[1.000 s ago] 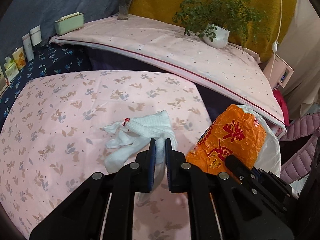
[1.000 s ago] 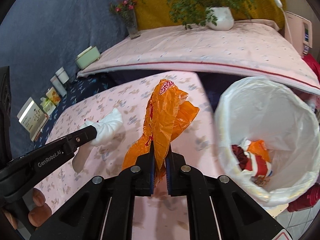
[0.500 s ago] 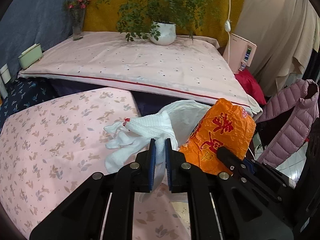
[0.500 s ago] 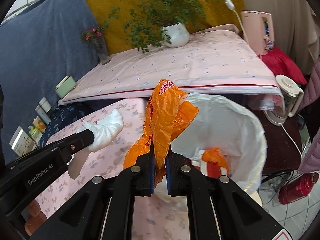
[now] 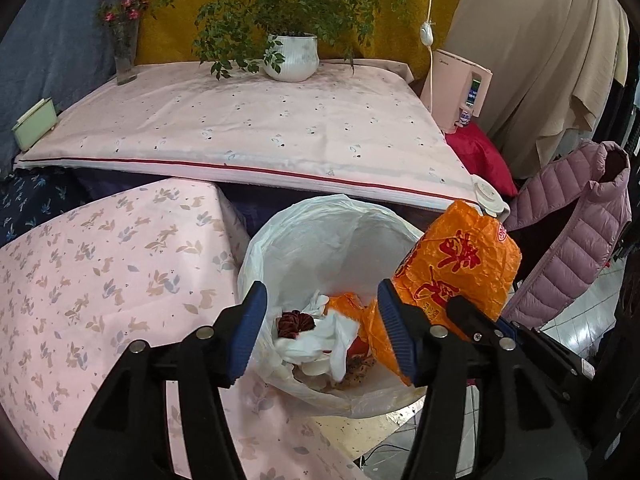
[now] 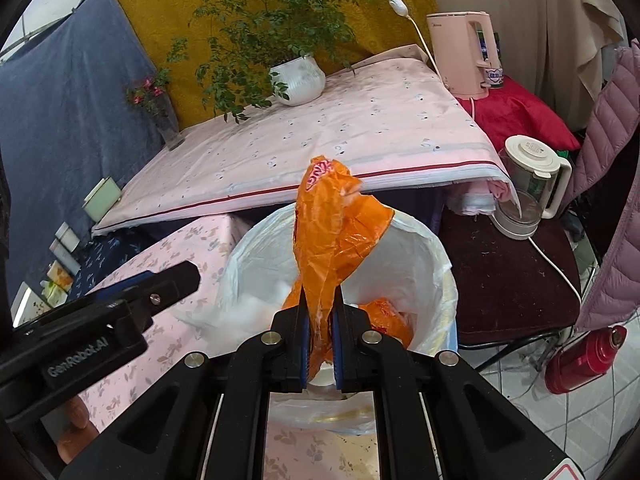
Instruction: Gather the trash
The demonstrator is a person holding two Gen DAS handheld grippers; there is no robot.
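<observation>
The left tool [image 5: 320,320] is released, its two blue pads wide apart, and it hangs over the near rim of the bin [image 5: 280,236]. Between the pads, inside the bin, lies a white tissue [image 5: 316,340] on a dark red scrap [image 5: 294,320] and an orange piece [image 5: 348,304]. The right tool [image 6: 320,344] is clenched on the orange wrapper [image 6: 336,240], which stands up from the pads above the mouth of the bin [image 6: 432,248]. In the left view this wrapper [image 5: 460,268] is at the right side of the bin, above its rim.

The bin has a white liner and stands just beside the edge of the surface [image 5: 100,272] with the pink leaf cloth; the liner touches this edge. On the right of the bin is a dark stool [image 6: 508,280] with a glass kettle [image 6: 528,192], and a red flask [image 6: 584,360] is on the floor near it. A mauve jacket [image 5: 572,232] hangs close on the right.

Behind the bin is a higher table [image 5: 248,128] with a pale cloth and a red stripe on its front edge. At its far side stand a plant [image 5: 292,56], a vase [image 5: 124,56] and a green box [image 5: 34,128].
</observation>
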